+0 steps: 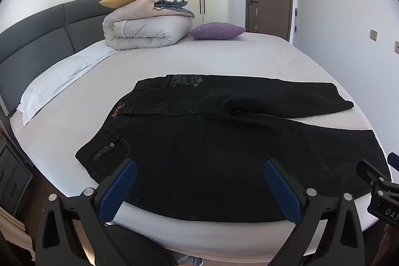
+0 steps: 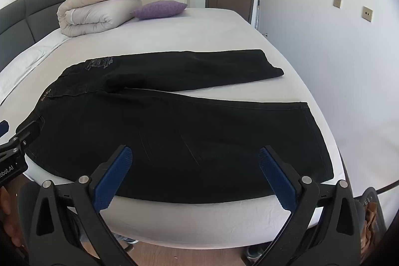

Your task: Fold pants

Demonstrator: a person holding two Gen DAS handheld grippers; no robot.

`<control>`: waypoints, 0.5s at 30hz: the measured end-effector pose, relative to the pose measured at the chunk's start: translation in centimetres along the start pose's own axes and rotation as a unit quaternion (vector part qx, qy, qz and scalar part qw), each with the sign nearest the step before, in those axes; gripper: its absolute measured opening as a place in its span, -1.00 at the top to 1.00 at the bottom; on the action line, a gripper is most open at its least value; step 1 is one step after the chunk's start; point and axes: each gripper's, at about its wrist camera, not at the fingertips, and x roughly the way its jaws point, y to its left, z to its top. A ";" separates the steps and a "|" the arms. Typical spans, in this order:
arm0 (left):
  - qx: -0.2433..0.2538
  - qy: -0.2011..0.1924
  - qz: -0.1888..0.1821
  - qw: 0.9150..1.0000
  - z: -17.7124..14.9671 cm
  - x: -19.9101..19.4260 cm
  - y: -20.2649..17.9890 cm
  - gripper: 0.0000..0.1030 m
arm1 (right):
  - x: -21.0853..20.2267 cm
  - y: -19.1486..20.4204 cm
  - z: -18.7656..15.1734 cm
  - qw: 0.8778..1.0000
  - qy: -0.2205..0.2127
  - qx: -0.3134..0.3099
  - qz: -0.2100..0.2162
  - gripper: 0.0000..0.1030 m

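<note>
A pair of black denim pants (image 1: pixel 212 141) lay spread flat on the white-sheeted bed (image 1: pixel 224 59), well on the near side of the folded beige duvet (image 1: pixel 147 29) at the headboard end. The waistband lay on the duvet's side, and the two legs ran away from it in a narrow V, with bare sheet between the hems.

The left gripper (image 1: pixel 199 175) hung released above the near hip, its blue pads (image 1: pixel 117 193) wide apart and holding nothing. The right gripper (image 2: pixel 195 161) was equally spread and empty over the near leg.

The denim looked thick and fairly heavy: soft enough to drape, stiff enough at seams and waistband to keep a crease, not slippery. The near waistband corner and the near leg's hem seemed the firmest holds for carrying that leg over the farther one, away from the duvet's pile.
</note>
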 end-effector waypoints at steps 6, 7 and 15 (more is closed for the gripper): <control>0.002 0.001 0.001 1.000 0.0 0.0 -0.1 -1.00 | 0.0 0.0 0.0 1.000 0.001 0.001 0.001 -1.00; 0.002 0.001 0.001 1.000 0.0 0.0 -0.1 -1.00 | 0.0 0.0 0.0 1.000 0.001 0.001 0.001 -1.00; 0.003 0.001 0.001 1.000 0.0 0.0 -0.1 -1.00 | 0.0 0.0 0.0 1.000 0.002 0.000 0.001 -1.00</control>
